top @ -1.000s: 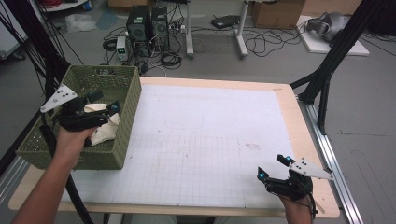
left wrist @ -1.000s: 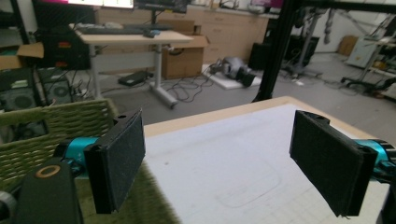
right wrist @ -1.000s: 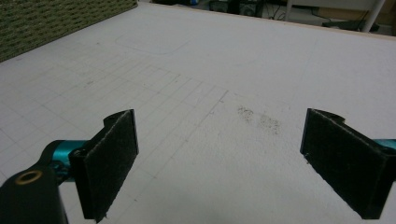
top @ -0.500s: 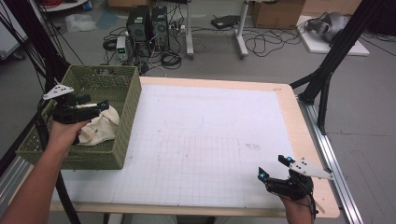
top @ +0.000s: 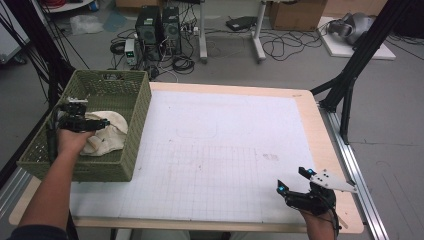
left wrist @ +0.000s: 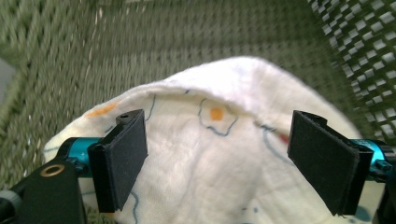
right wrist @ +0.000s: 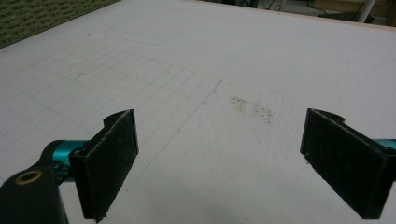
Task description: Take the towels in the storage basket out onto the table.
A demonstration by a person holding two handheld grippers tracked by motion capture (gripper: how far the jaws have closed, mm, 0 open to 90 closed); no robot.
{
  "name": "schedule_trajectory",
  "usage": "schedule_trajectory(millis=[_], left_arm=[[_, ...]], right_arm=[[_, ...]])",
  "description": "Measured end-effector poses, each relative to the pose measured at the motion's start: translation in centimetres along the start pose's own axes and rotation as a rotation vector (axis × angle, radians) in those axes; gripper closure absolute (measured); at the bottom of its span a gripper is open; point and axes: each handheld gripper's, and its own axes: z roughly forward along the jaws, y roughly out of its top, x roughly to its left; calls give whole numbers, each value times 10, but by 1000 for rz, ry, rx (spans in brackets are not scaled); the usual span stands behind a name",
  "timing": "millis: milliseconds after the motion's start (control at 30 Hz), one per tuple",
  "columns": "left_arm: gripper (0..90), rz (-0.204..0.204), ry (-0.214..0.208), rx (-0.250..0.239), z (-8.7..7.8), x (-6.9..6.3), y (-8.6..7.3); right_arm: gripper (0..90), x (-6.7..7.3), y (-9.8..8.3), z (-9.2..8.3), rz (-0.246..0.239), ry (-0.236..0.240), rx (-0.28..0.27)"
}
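Note:
A cream cloth (top: pixel 109 134) with blue line drawings and orange spots (left wrist: pixel 219 154) lies bunched in the green woven basket (top: pixel 142 107) at the table's left. My left gripper (top: pixel 97 122) is down inside the basket just above the cloth, and its jaws are spread wide with nothing between them (left wrist: pixel 218 119). Near the table's front right corner, my right gripper (top: pixel 291 179) hovers low over the white grid mat (right wrist: pixel 196 60). It is open and holds nothing (right wrist: pixel 219 116).
The basket's walls (left wrist: pixel 355 42) close in around the left gripper on the far and right sides. The white mat (top: pixel 225 140) covers most of the wooden table. A faint smudge (right wrist: pixel 252 107) marks the mat ahead of the right gripper. Computers and cables lie on the floor beyond.
My left gripper has shifted left and sunk lower inside the basket, over the cloth. The right gripper has stayed in place.

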Motion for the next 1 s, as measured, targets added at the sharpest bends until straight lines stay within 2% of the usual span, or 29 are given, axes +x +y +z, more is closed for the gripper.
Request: schedule_trajectory(millis=[167,267,367,400,467,533,600,700,733,767,900,933,967,1000], left_arm=[[200,-42,21,88,11,6,-4],[210,-46,19,161,19,8,-8],[213,-58,44,211,24,9,-11],[212,-41,55,239,28,8,-12],[179,-29,66,247,30,6,-13],[158,32,90,294,35,2,-16],[153,37,95,294,36,1,-16],[153,19,90,302,35,2,-16],[148,13,84,306,35,1,-16],[145,23,73,320,35,0,-16],[244,27,60,324,31,1,-13],[311,30,62,314,29,0,-11],[533,54,82,308,25,1,-10],[580,31,67,297,24,3,-9]], right_arm=[[105,0,0,0,-1,0,3],[105,0,0,1,1,0,9],[105,0,0,1,-2,-1,7],[105,0,0,1,1,-1,6],[105,0,-1,0,5,-3,8],[105,-1,-1,0,1,-3,6],[105,-1,-1,0,4,-4,12],[105,-1,-1,1,6,-1,16],[105,-1,-1,1,3,0,13],[105,0,-1,1,3,1,12],[105,0,-1,0,10,5,11],[105,0,-1,0,8,5,10],[105,0,-2,0,8,3,10],[105,0,-2,-1,13,3,7]])
